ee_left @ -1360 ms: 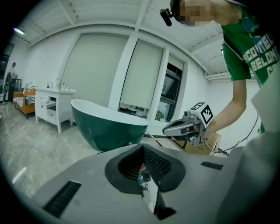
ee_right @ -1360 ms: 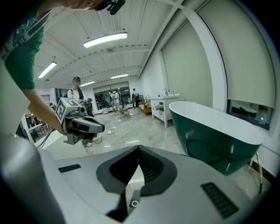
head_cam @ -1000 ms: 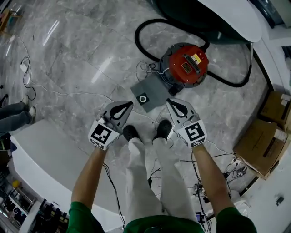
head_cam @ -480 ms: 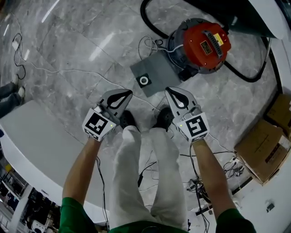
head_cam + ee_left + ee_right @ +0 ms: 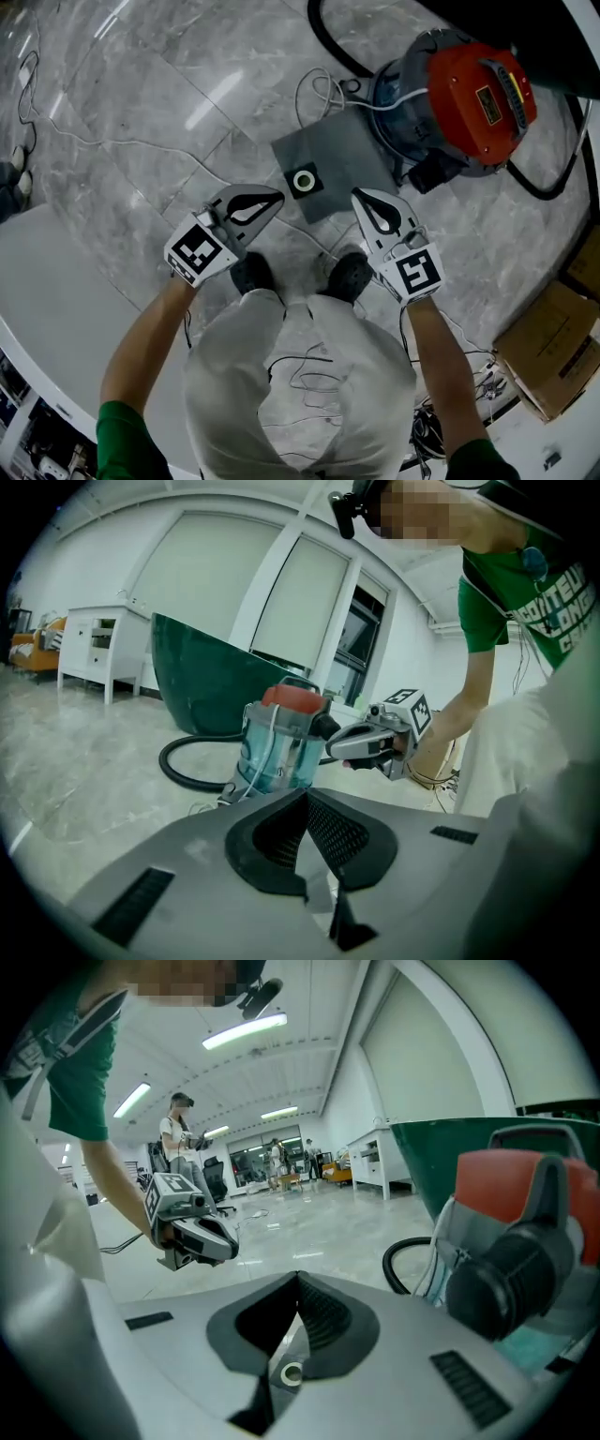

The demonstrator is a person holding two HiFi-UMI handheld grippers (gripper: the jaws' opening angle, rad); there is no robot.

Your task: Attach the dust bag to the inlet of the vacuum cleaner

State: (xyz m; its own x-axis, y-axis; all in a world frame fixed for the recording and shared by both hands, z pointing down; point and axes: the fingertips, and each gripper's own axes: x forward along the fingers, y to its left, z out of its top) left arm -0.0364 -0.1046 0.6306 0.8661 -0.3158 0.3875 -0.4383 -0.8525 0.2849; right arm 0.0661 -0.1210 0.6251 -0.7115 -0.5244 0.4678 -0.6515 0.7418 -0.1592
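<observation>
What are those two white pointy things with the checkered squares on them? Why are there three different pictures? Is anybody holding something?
Those are grabbing tools, not a robot. A person holds one in each hand: the left gripper and the right gripper. Each has two jaws that pinch like tongs, and the cube with squares is part of the tool.

The head view comes from a camera on the person's head, looking steeply down. The left gripper view and the right gripper view come from little cameras riding on each tool, looking along its jaws.

On the shiny floor lies a flat grey dust bag with a white ring in it. Right next to it stands a vacuum cleaner with a red top.

Both grippers are pinched shut with nothing in them, so nothing is held yet.
</observation>
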